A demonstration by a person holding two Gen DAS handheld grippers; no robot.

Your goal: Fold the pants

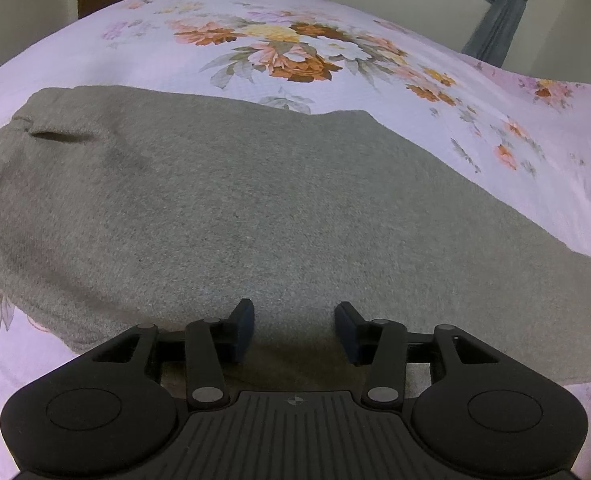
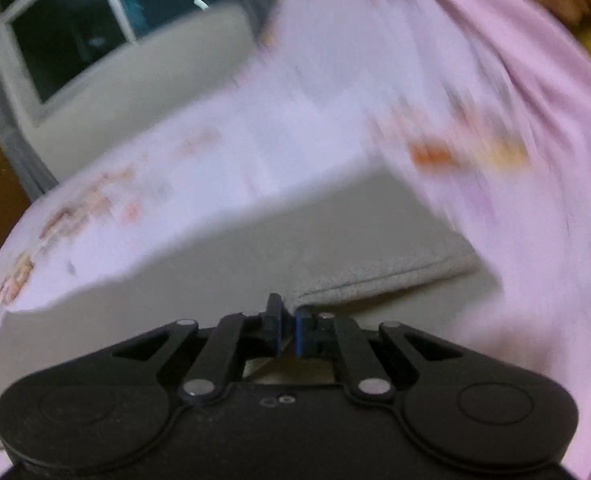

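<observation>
Pants [image 1: 255, 208]: grey knit, spread flat on the bed over a pink floral sheet [image 1: 375, 92]. They fill most of the left wrist view. A pocket slit [image 1: 61, 136] shows at the far left end, and the right end runs off toward the frame edge.

Left hand-held gripper [image 1: 294, 330]: fingers spread wide, nothing between them. It sits low over the near edge of the pants. The pads [image 1: 244, 328] look just above or on the fabric; cannot tell if they touch.

Right hand-held gripper [image 2: 288, 326]: fingers pressed nearly together, pinching a fold of the pants. A hemmed grey edge [image 2: 387, 276] runs from the fingertips out to the right. That view is heavily motion-blurred and tilted.

In the right wrist view, the grey fabric [image 2: 275, 240] sits under and ahead of the gripper, with the pink sheet [image 2: 535, 200] around it.

Background: dark window [image 2: 67, 28] with a white frame at upper left, grey curtain [image 1: 495, 28] in the left wrist view at upper right, cream wall behind the bed.
</observation>
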